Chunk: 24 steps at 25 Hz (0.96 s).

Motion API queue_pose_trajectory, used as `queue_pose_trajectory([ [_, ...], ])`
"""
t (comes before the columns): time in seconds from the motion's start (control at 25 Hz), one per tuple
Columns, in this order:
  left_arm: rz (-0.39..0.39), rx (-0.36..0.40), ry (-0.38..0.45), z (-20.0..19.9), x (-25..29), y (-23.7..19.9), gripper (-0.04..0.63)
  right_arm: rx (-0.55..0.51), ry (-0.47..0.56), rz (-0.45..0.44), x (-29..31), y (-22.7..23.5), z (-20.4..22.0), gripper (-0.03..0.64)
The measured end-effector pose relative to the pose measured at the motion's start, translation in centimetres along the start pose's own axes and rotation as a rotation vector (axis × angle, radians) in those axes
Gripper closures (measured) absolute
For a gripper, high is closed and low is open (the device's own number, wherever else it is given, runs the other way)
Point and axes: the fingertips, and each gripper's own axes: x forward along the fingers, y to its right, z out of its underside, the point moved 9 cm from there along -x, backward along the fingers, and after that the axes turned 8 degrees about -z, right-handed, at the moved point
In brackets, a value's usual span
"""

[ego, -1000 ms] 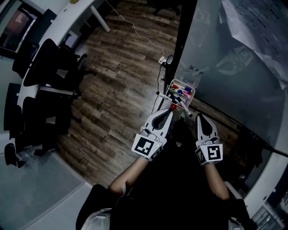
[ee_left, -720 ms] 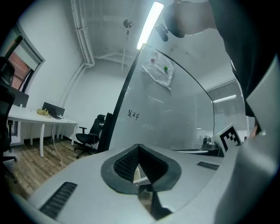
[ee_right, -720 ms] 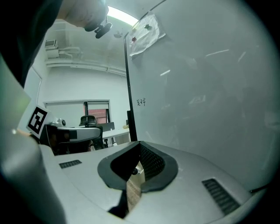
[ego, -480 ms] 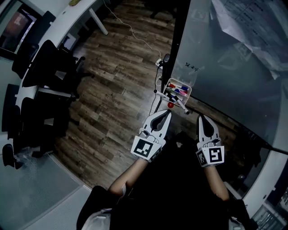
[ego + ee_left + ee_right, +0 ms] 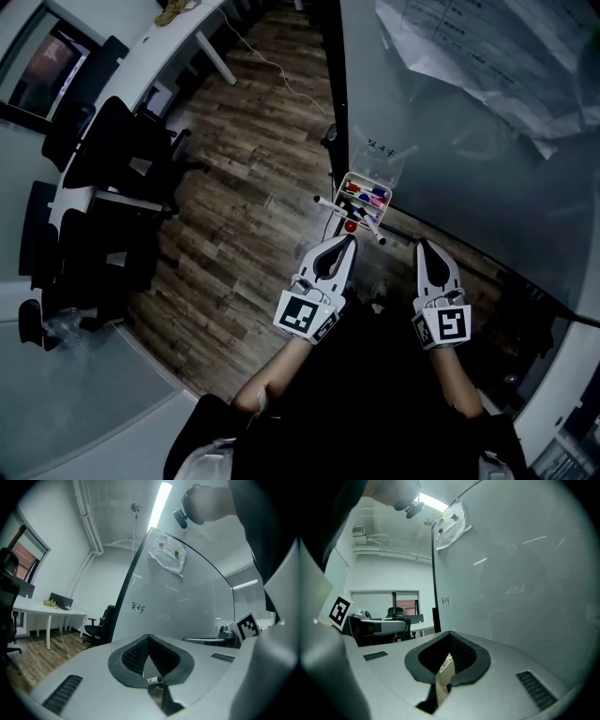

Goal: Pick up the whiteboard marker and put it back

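Both clenched, empty — white pointed left gripper, right gripper facing small white rectangular tray of coloured markers beside glossy grey whiteboard — dark wood-plank floor below.

whiteboard marker | white barrel, dark tip | lying slantwise across near edge of marker tray
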Motion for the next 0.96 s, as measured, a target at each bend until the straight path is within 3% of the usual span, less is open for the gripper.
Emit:
queue_pose_trajectory([
  [0.56, -0.022, 0.025, -0.002, -0.1, 0.2, 1.5, 0.588, 0.02, 0.066, -0.019, -0.6, 0.8, -1.4, 0.603],
  [0.96, -0.034, 0.04, -0.002, -0.2, 0.1, 1.8, 0.588, 0.026, 0.06, -0.047, -0.8, 1.1, -0.7, 0.603],
])
